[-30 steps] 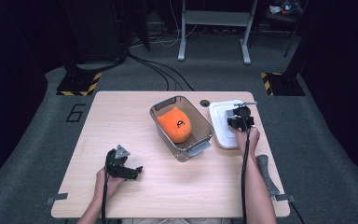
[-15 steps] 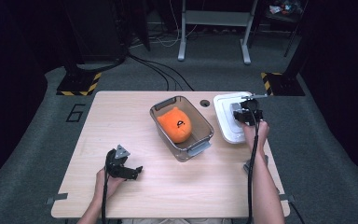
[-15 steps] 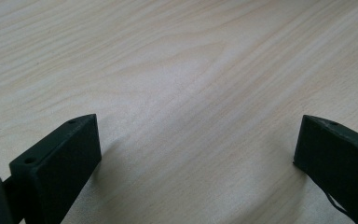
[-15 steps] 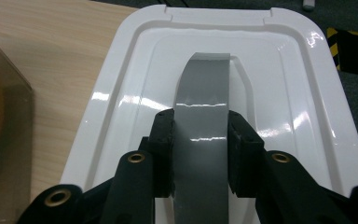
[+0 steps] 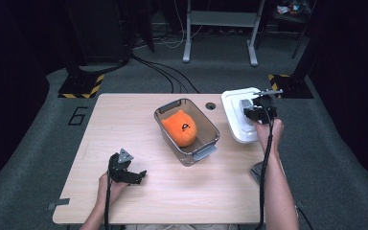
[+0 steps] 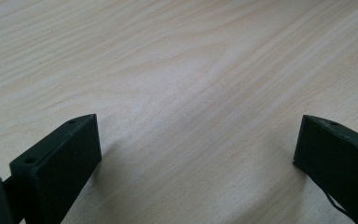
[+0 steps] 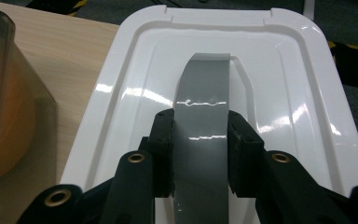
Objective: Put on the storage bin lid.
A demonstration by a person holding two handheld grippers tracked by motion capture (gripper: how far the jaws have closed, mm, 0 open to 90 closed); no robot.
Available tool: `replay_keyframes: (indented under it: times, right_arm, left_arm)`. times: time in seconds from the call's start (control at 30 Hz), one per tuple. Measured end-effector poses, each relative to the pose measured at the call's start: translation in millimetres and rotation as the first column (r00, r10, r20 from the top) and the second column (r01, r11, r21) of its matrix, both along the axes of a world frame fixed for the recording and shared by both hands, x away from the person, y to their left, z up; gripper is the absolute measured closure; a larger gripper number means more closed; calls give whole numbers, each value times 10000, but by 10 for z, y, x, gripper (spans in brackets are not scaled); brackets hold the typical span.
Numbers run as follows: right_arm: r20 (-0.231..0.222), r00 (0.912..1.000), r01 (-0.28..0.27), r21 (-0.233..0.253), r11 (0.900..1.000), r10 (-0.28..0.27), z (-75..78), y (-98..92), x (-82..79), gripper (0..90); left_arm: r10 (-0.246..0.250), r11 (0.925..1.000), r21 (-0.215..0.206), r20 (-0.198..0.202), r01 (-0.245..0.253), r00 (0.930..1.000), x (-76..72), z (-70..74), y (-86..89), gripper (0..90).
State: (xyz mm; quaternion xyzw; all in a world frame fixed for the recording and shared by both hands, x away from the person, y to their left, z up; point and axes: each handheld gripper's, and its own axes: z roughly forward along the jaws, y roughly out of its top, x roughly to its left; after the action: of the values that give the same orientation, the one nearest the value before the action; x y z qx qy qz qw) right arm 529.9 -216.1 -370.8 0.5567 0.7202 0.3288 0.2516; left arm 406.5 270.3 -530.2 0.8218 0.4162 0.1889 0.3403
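Right tongs [image 7: 199, 154] have slid forward and now clamp the white lid's [image 5: 236, 115] grey handle [image 7: 200, 121]; looks ready to lift it onto the bin [image 5: 187, 130] with the orange plush [image 5: 182, 127]. Left tongs [image 6: 196, 154] stay apart over bare tabletop [image 6: 177, 70].

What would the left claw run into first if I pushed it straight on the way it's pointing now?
Most likely the bare wooden table. The left claw stands open and tilts down at the tabletop with nothing between its jaws. In the high view it aims roughly toward the clear bin, but depth is unclear.
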Motion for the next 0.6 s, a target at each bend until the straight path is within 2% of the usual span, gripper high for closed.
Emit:
replay_keyframes:
  times: [0.37,0.6]
  right_arm:
    - [255,9990,-366,-63,9993,368,265,95,-85,667]
    - [430,9946,-946,51,9955,943,374,242,-131,667]
  left_arm:
    - [-42,10000,90,-18,42,10000,3,4,8,1]
    - [7,10000,33,12,-7,10000,1,1,2,1]
